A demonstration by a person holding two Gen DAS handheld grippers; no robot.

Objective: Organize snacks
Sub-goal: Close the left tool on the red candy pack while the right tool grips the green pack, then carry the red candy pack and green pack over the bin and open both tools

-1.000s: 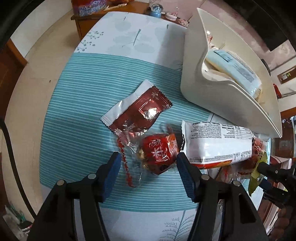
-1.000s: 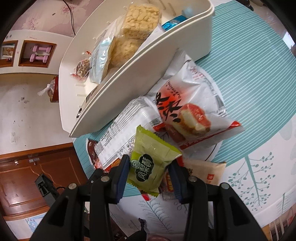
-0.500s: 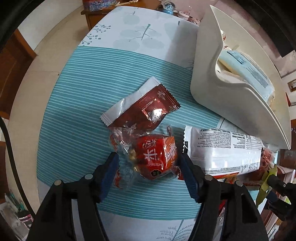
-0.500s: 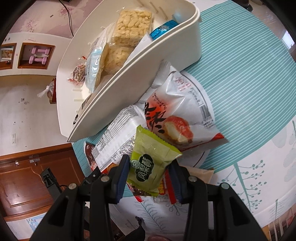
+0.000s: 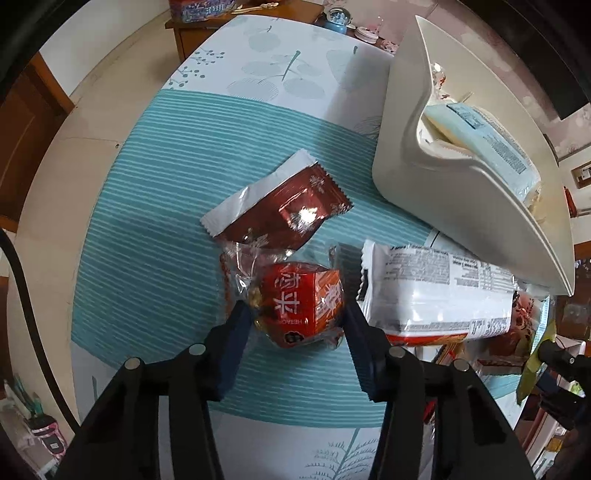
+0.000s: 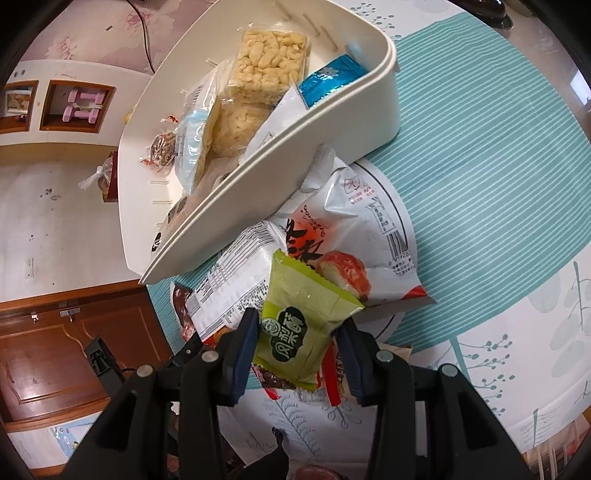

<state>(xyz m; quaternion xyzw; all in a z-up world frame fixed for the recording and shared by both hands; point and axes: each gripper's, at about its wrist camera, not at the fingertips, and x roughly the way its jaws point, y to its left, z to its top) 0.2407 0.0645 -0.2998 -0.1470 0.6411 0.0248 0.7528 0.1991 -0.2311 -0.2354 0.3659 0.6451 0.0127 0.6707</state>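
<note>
My left gripper (image 5: 295,317) is shut on a red cube-shaped snack in clear wrap (image 5: 299,306), just above the striped tablecloth. A dark red foil packet (image 5: 280,210) lies just beyond it. A long white packet (image 5: 436,291) lies to its right, against the white bin (image 5: 413,147). My right gripper (image 6: 297,326) is shut on a green snack packet (image 6: 295,321) and holds it above the pile. The white bin (image 6: 280,147) holds rice crackers (image 6: 266,62), a blue foil packet (image 6: 332,79) and other wrapped snacks. A white and red cake packet (image 6: 351,236) lies under the green packet.
The round table has a teal striped cloth (image 5: 155,192) with white leaf-print borders. A wooden cabinet (image 6: 62,332) stands beyond the table edge. A wooden side table with jars (image 5: 258,14) stands past the far edge. More small packets (image 6: 332,380) lie beneath my right gripper.
My left gripper has closed in on the red cube snack and gripped it. My right gripper has lifted and drawn back with the green packet, so the bin looks farther away.
</note>
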